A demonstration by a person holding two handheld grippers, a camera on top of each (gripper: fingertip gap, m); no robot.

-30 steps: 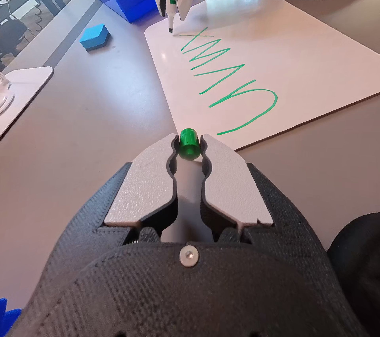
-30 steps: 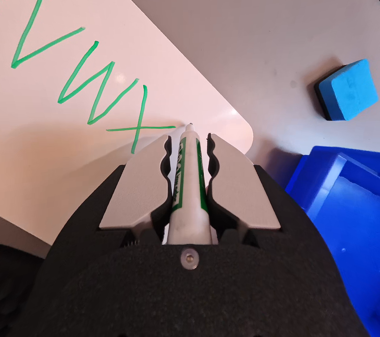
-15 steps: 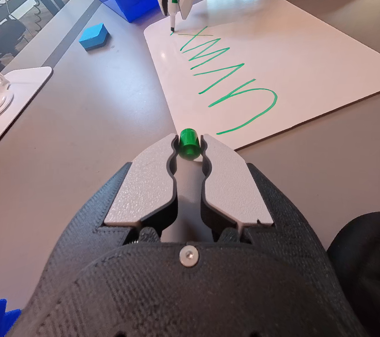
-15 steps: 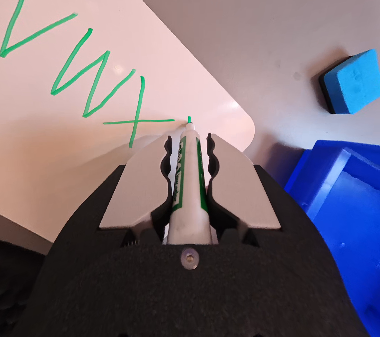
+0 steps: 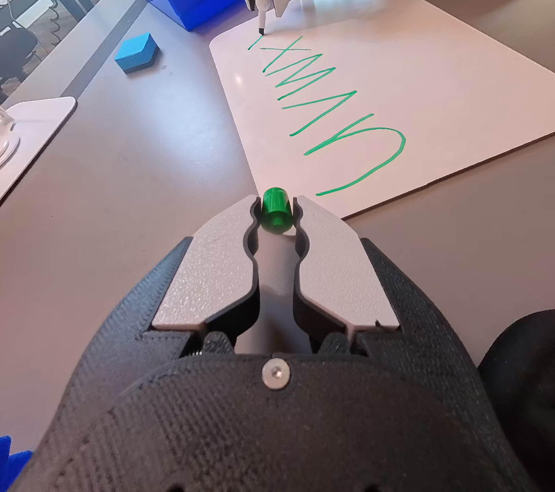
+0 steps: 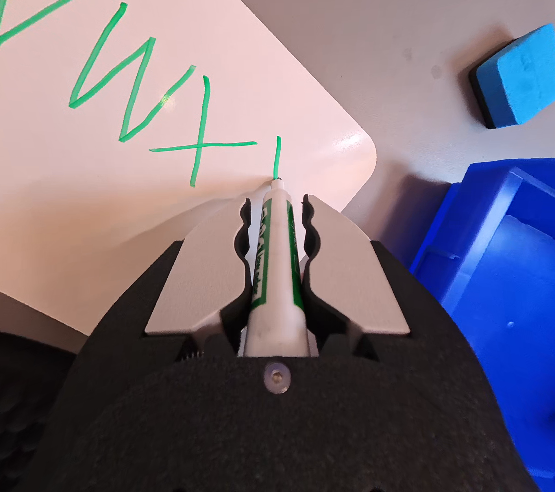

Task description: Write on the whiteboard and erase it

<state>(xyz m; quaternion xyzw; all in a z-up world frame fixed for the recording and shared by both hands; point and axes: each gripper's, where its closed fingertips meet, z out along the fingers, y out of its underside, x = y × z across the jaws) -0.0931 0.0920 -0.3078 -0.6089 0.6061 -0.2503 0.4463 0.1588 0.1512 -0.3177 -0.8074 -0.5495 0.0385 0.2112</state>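
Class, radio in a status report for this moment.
Right gripper shut on marker, tip on whiteboard. Left gripper shut on green cap. Eraser untouched; nothing in the way.

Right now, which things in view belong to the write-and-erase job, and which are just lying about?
Job:
- white rounded-corner whiteboard with green strokes
- green-and-white marker, in right gripper
- green plastic marker cap, in left gripper
- blue foam eraser

Lying about:
- blue plastic bin
- second white board, far left

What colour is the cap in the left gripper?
Green; the cap shows best in the left wrist view, between the left gripper fingertips.
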